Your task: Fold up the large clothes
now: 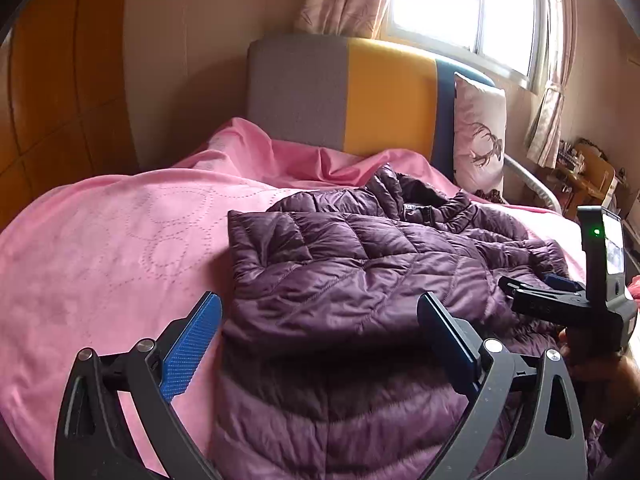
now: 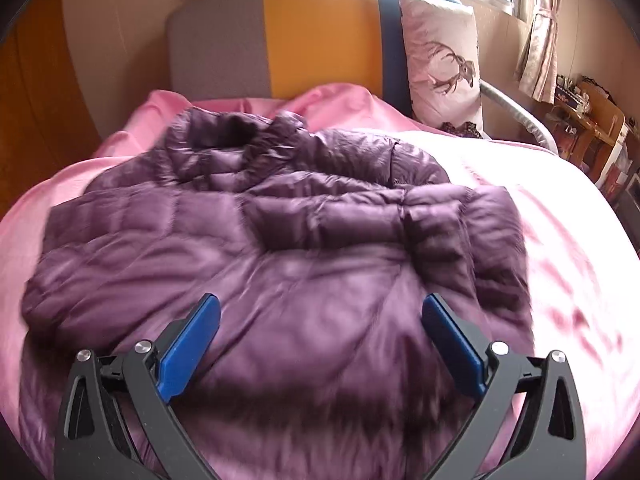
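On the far left lies the pink stitched bedspread (image 1: 120, 240) of a bed, bare of clothing on that side. My left hand-held gripper (image 1: 320, 316) hangs low over the near left edge of the dark purple quilted puffer jacket (image 1: 360, 264), its two blue-padded fingers spread wide and holding nothing — one finger over the pink cover, the other over the jacket. The jacket lies flat in the middle of the bed, collar toward the grey, yellow and blue padded headboard (image 1: 360, 96), and both sleeves appear already laid across the body.

Further right, my right hand-held gripper (image 2: 320, 316) also stands wide apart and empty above the jacket's lower right part; its view is blurred, so it seems to be moving. To the right a white pillow printed with a deer (image 2: 440, 60) leans upright against the headboard.

I judge the next step is folding the hem up toward the collar. To do it well, I should pinch both near hem corners through all puffy layers, lift together evenly, and lay the fold down slowly — the slick fabric may slide or spring back.
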Demonstrator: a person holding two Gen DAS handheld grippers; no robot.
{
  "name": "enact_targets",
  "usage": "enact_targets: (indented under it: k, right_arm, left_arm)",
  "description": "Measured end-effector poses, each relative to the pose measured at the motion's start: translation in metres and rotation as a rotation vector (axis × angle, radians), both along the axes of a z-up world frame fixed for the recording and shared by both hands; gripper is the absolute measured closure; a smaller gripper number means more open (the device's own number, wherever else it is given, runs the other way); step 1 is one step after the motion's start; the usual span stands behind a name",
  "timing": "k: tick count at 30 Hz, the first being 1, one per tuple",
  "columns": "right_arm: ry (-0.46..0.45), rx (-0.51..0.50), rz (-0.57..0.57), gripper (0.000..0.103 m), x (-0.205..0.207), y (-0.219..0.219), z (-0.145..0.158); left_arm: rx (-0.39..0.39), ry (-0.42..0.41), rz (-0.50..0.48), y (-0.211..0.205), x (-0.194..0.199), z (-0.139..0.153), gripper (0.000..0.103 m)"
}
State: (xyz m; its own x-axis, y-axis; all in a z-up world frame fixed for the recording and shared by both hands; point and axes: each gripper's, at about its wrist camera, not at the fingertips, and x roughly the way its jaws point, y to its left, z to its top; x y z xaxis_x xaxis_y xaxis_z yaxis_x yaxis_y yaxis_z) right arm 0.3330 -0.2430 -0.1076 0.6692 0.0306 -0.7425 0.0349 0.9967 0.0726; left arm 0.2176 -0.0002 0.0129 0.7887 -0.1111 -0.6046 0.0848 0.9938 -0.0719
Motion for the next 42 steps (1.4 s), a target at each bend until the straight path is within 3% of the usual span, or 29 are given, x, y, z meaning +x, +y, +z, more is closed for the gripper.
enact_targets:
  k: [8, 13, 24, 32, 34, 39, 42]
  right_arm:
    - [0.113, 0.125, -0.018, 0.002, -0.065, -0.003, -0.01]
    - [0.123, 0.155, -0.029, 0.002, -0.104, -0.003, -0.018]
    - [0.103, 0.115, 0.002, 0.002, -0.158, -0.012, -0.017]
    - [0.066, 0.098, -0.041, 0.002, -0.186, -0.045, -0.006]
    - [0.076, 0.094, -0.066, 0.002, -0.193, -0.059, -0.007]
    - [0.128, 0.131, -0.1, 0.002, -0.222, -0.093, -0.021]
    - [0.165, 0.187, -0.086, 0.002, -0.243, -0.102, -0.031]
  left_arm:
    - [-0.01, 0.005, -0.006, 0.006, -0.05, -0.003, 0.006]
    - [-0.026, 0.019, -0.007, 0.011, -0.073, -0.011, 0.006]
    - [-0.013, 0.074, -0.003, 0.019, -0.101, -0.036, 0.006]
    - [-0.02, 0.15, 0.006, 0.037, -0.121, -0.061, 0.006]
    - [-0.039, 0.176, 0.008, 0.049, -0.13, -0.068, 0.006]
    - [-0.194, 0.27, -0.025, 0.087, -0.158, -0.084, 0.006]
    - [-0.244, 0.301, -0.069, 0.1, -0.181, -0.091, 0.014]
